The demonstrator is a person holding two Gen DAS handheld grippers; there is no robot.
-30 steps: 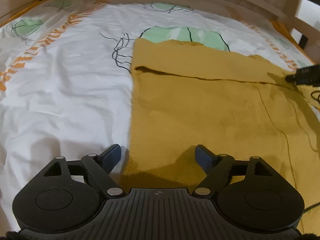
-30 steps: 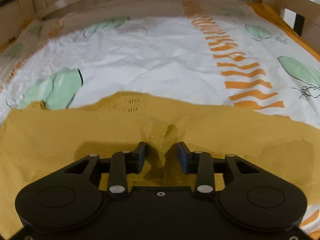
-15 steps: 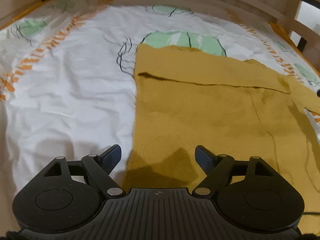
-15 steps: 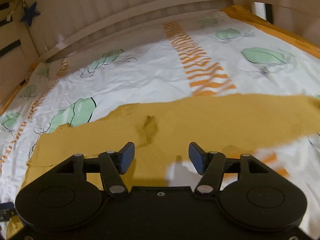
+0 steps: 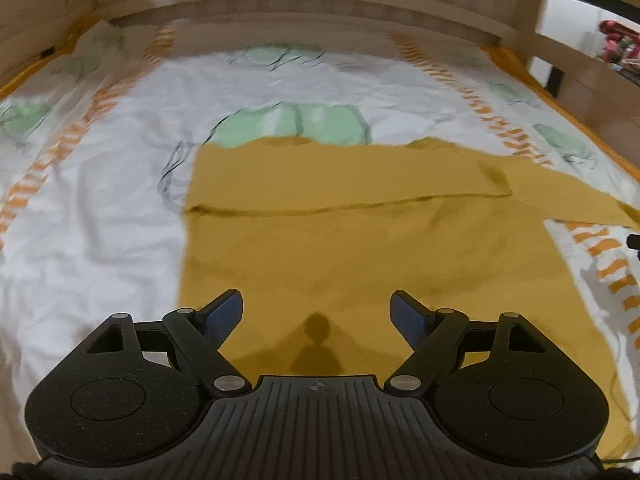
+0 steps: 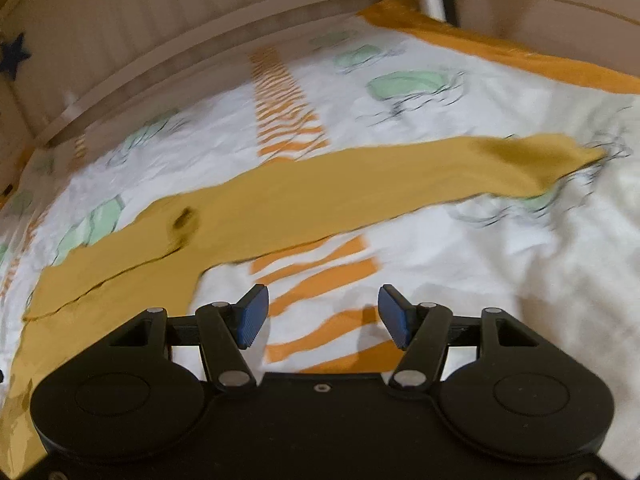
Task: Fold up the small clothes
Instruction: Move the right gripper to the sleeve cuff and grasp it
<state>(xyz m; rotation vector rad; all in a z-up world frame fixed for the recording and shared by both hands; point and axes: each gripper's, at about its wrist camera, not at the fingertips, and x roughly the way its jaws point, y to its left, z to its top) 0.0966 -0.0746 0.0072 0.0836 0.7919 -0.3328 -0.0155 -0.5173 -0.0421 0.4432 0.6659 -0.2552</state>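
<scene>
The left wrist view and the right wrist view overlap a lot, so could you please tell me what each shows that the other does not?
Only the left wrist view shows the left gripper, open over the broad body of the mustard sweater. Only the right wrist view shows the right gripper, open and empty over bare patterned sheet, the full sleeve stretched out to its cuff, and a dark blue star on the bed frame. Both show the sweater flat on the sheet, with a folded edge across it.
</scene>
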